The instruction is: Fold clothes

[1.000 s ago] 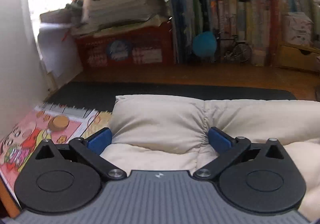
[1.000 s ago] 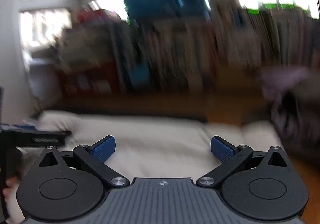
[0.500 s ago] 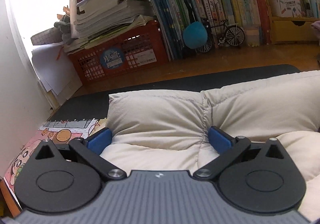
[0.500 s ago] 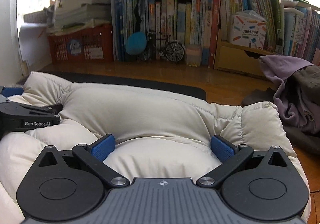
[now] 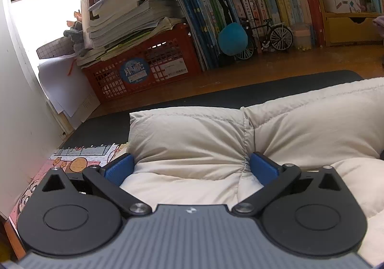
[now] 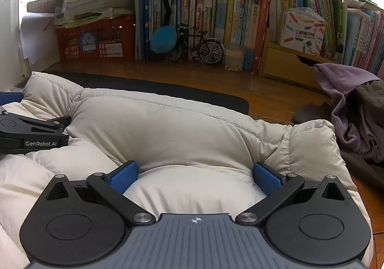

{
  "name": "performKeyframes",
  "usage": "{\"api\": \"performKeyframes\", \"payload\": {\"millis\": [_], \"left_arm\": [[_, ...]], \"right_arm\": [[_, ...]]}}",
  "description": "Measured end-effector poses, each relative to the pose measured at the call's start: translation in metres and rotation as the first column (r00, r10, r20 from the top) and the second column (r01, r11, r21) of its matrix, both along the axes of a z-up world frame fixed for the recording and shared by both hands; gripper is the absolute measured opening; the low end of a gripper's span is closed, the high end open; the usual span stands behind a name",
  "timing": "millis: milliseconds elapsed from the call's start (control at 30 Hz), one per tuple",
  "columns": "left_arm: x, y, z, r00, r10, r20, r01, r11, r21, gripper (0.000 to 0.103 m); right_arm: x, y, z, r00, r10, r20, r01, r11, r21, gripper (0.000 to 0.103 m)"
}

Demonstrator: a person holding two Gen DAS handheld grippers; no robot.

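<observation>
Left gripper [image 5: 190, 168] and right gripper [image 6: 195, 176]: jaws spread wide, gripping nothing. Both press into cream puffer jacket [image 6: 168, 125] on dark mat [image 5: 216, 98].

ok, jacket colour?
Cream, plain quilted jacket; shows best in the right wrist view.

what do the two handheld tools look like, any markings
Both tools match: grey ribbed body, two round black discs, black linkage bars with silver pivots, blue textured fingers. The left tool shows white "GenRobot.AI" lettering on its side; the right tool has a small white emblem.
</observation>
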State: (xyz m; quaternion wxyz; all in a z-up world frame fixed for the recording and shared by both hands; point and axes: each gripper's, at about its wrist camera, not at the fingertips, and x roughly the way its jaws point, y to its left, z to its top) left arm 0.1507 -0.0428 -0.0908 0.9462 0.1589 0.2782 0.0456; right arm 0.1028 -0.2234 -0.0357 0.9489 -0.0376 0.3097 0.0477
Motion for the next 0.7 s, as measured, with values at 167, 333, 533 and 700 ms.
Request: {"api": "performKeyframes", "payload": {"millis": [167, 333, 533, 700], "left_arm": [[-0.016, 0.015, 0.042, 1.0, 0.014, 0.024, -0.012, 0.996, -0.087, 0.103], [-0.059, 0.017, 0.084, 0.988, -0.091, 0.122, 0.102, 0.991, -0.086, 0.103], [-0.058, 0.005, 0.031, 0.992, -0.122, -0.013, 0.122, 0.992, 0.042, 0.103], [-0.054, 0.007, 0.013, 0.991, -0.132, -0.039, 0.134, 0.99, 0.051, 0.103]], "right_arm": [[-0.008, -0.012, 0.036, 1.0, 0.017, -0.011, -0.017, 1.0, -0.011, 0.103], [-0.052, 0.004, 0.075, 0.982, 0.116, 0.146, -0.105, 0.991, -0.085, 0.103], [-0.052, 0.004, 0.029, 0.997, 0.08, -0.018, -0.082, 0.988, -0.13, 0.103], [-0.057, -0.004, 0.006, 0.997, 0.073, -0.024, -0.074, 0.996, -0.057, 0.103]]}}
